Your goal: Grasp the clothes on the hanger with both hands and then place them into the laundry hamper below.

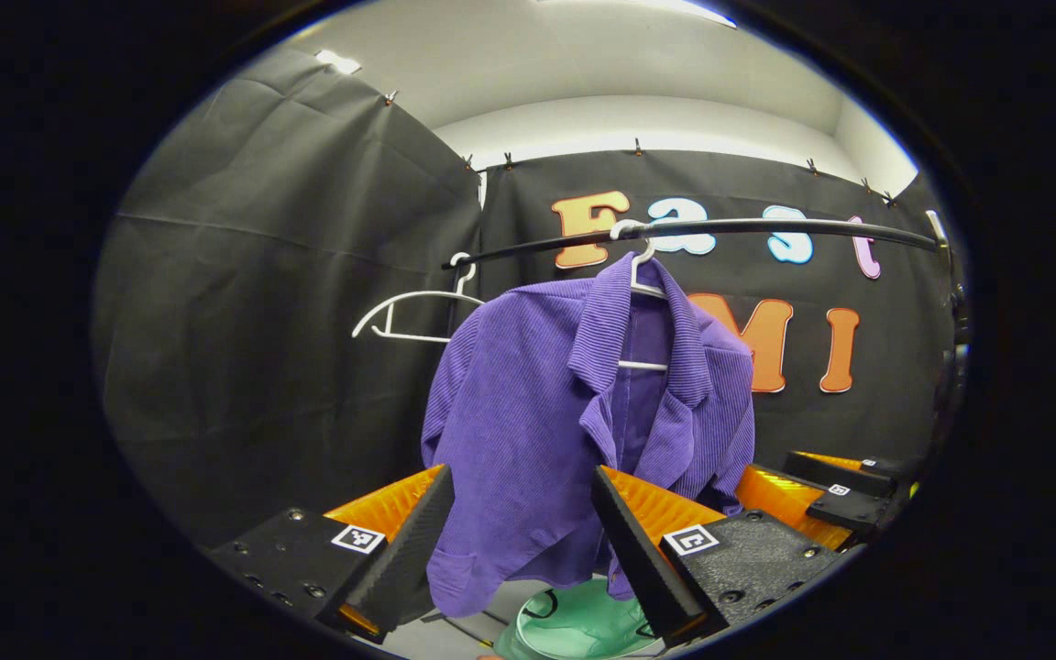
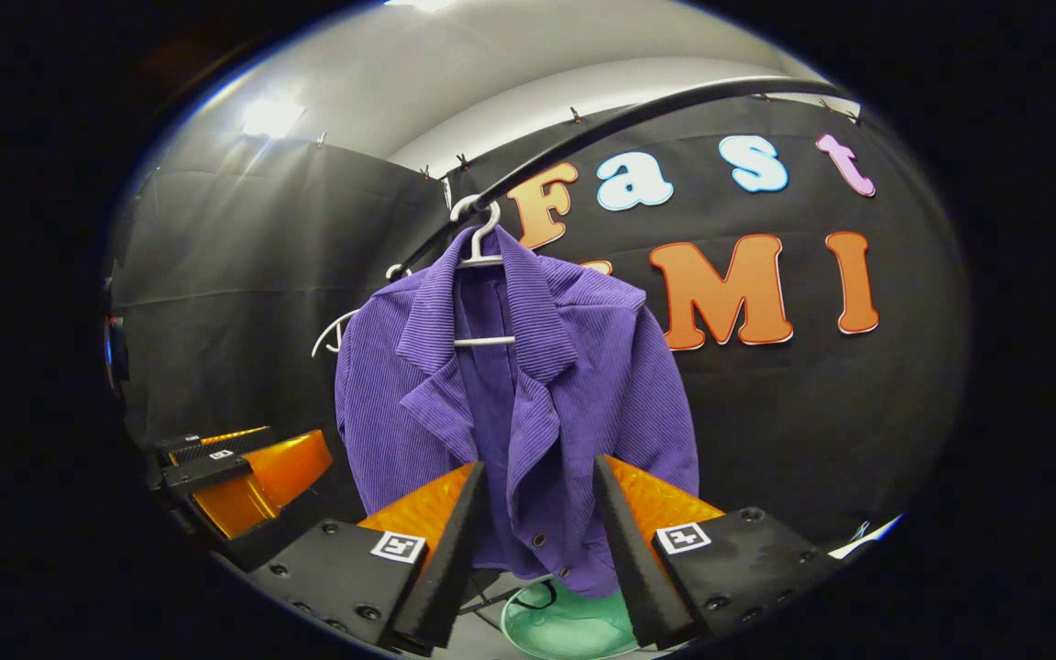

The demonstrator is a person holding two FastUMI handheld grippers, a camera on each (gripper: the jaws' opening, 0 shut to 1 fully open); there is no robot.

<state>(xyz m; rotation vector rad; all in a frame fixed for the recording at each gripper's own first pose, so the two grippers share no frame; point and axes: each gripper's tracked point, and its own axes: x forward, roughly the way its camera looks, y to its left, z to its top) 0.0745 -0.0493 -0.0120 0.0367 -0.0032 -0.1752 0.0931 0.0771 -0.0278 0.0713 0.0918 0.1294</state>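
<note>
Two spread grippers face a purple jacket that hangs above the hamper.

Both the left gripper (image 1: pixel 521 541) and the right gripper (image 2: pixel 535 541) have their fingers parted and hold nothing, each short of the purple jacket (image 1: pixel 574 412), which hangs on a white hanger (image 2: pixel 484 266) from the black rail (image 1: pixel 766 227). The mint-green laundry hamper (image 1: pixel 583 623) sits just below its hem. The ribbed cloth looks soft, light and limp, likely to sag and slide; pinching the thick shoulder or lapel folds on either side of the collar should hold best. An empty white hanger (image 1: pixel 409 316) hangs beside it.
</note>
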